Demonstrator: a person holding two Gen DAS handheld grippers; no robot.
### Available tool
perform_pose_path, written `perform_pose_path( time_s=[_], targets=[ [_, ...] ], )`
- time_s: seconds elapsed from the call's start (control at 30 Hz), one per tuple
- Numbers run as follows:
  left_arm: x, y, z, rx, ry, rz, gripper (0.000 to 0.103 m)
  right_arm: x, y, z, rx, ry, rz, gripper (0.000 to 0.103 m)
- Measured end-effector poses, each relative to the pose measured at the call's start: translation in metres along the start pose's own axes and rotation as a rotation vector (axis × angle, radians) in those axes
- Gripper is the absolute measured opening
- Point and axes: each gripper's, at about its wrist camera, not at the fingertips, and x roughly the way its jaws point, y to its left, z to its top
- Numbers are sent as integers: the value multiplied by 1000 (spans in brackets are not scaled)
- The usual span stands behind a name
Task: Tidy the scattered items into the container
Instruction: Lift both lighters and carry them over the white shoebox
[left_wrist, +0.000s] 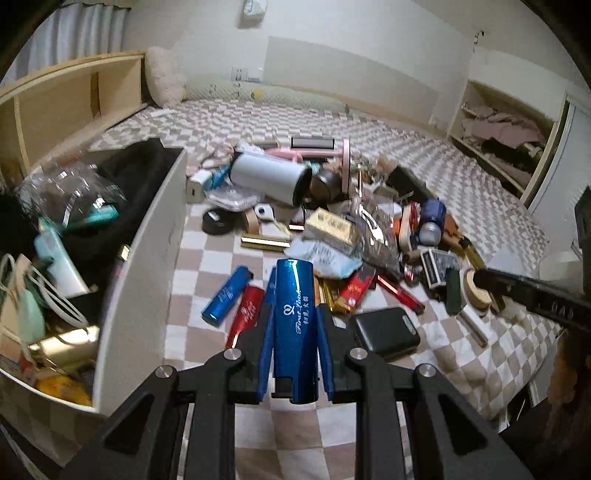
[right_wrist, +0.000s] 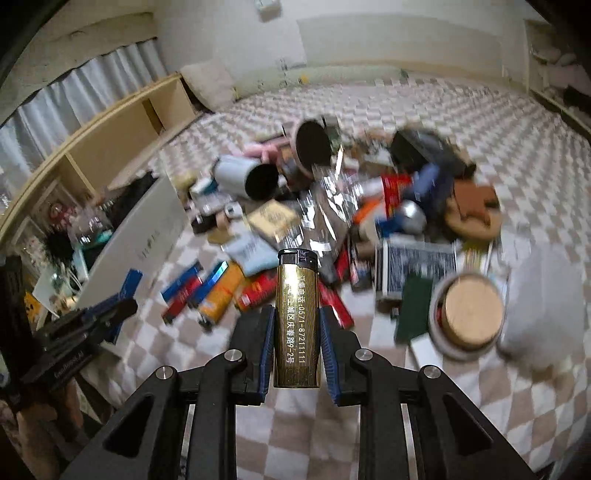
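My left claw (left_wrist: 293, 328) is clamped on a blue lighter (left_wrist: 293, 314); my right claw (right_wrist: 297, 332) grips a gold lighter (right_wrist: 297, 317), above the checkered bed (right_wrist: 461, 406).

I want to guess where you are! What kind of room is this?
Probably a bedroom. The clutter lies on a wide bed with a checkered cover, a fluffy pillow sits at its head by a wooden shelf, and curtains hang behind.
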Motion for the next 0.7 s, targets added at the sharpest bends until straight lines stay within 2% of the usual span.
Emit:
perform_pose_path(
  time_s=[0.27, 0.7],
  targets=[
    [-29, 25, 18, -52, -69, 7, 22, -18, 17, 33, -37, -82, 20, 25],
    [-70, 76, 52, -101, -160, 104, 22, -14, 69, 68, -133, -124, 80, 25]
  ],
)
